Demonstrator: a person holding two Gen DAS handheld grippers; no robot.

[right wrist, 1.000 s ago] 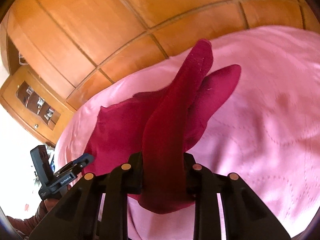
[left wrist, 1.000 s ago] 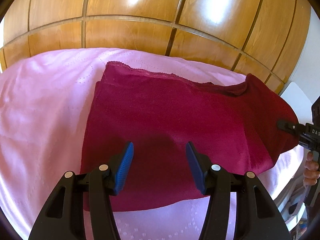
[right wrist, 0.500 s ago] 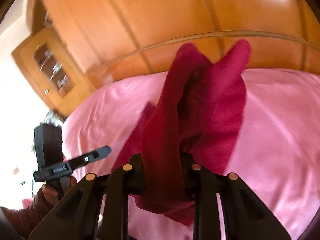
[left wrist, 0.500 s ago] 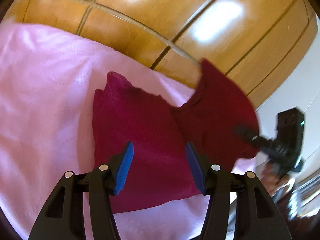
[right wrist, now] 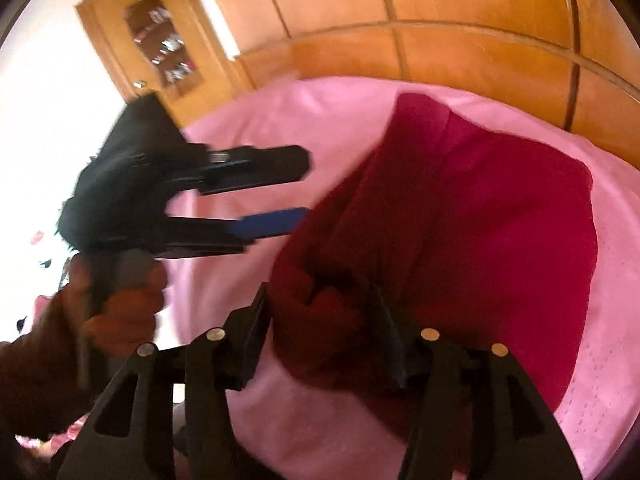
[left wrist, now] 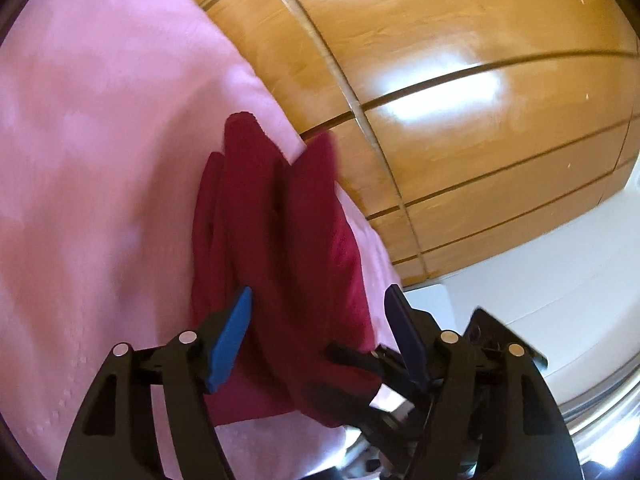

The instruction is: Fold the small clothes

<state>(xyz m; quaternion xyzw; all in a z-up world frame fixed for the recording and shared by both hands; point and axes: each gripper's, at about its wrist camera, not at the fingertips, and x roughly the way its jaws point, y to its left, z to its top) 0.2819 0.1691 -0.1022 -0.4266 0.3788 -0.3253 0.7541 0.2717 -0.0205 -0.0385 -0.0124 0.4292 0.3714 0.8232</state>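
Pink bedspread (right wrist: 320, 128), both claws (opening) level

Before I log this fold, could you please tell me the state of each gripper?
Left gripper: jaws opening, holding nothing.
Right gripper: jaws opening, the red garment bunched between them, not clamped.

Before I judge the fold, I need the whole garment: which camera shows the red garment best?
The right wrist view: the red garment lies broad across the pink bedspread, most of its outline visible. The left wrist view sees it edge-on and foreshortened, a narrow bunched strip partly hidden behind the tongs.
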